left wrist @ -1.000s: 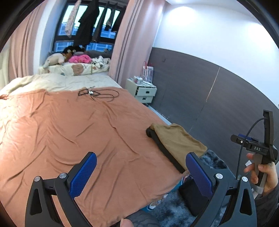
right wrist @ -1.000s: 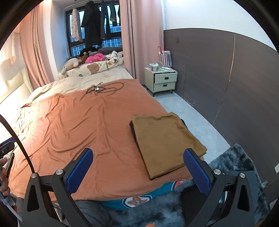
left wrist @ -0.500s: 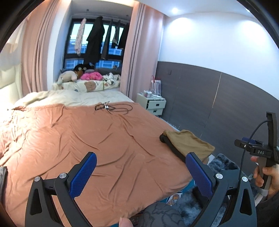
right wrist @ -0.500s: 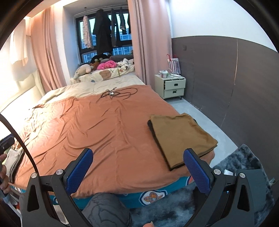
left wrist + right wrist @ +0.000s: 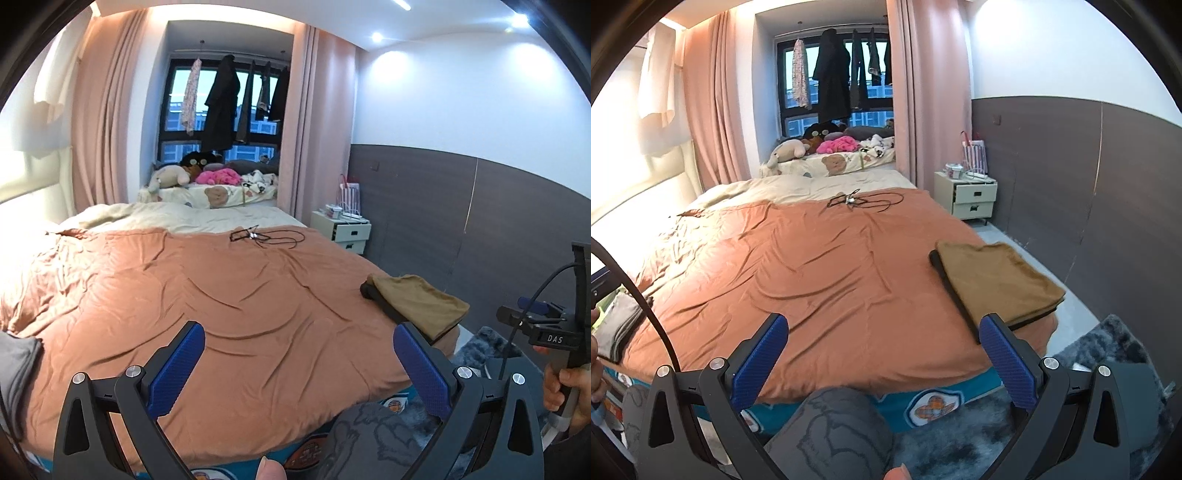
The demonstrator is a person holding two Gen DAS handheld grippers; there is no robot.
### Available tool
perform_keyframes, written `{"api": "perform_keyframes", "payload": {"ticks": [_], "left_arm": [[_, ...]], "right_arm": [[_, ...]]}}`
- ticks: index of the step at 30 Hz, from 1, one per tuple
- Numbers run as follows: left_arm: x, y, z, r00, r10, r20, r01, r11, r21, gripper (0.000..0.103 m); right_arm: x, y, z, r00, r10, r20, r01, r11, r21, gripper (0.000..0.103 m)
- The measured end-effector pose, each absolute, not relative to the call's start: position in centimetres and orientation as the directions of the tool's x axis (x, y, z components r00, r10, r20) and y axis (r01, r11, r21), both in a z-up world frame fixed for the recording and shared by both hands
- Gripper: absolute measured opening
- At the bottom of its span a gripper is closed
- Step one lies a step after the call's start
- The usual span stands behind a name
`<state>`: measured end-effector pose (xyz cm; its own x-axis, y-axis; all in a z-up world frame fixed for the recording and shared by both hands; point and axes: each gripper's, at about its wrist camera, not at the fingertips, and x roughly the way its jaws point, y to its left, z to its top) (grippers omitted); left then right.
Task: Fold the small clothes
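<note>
Left hand-held gripper (image 5: pixel 299 363) open, empty, over orange bedspread (image 5: pixel 221 306).

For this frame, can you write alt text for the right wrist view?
The open, empty right gripper points across a bed with a wrinkled orange cover; a folded brown garment lies on a dark one near the right edge. A folded grey stack sits at the left edge, and a black cable lies far back.

Bright ceiling spotlights (image 5: pixel 376 37), blown-out glare at left, dusk window (image 5: pixel 834 81), strong fisheye edge bending, sharp focus
</note>
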<state>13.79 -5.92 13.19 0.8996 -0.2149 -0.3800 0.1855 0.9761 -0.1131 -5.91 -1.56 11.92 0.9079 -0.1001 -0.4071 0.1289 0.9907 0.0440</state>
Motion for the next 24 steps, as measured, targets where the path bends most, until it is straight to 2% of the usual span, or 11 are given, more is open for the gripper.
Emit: {"api": "perform_keyframes", "payload": {"ticks": [24], "left_arm": [[6.7, -5.8, 7.2, 0.934, -0.105, -0.341, 0.097, 0.994, -0.04, 0.103]], "right_arm": [[-10.4, 4.0, 4.9, 0.92, -0.132, -0.368, 0.153, 0.988, 0.026, 0.103]]}}
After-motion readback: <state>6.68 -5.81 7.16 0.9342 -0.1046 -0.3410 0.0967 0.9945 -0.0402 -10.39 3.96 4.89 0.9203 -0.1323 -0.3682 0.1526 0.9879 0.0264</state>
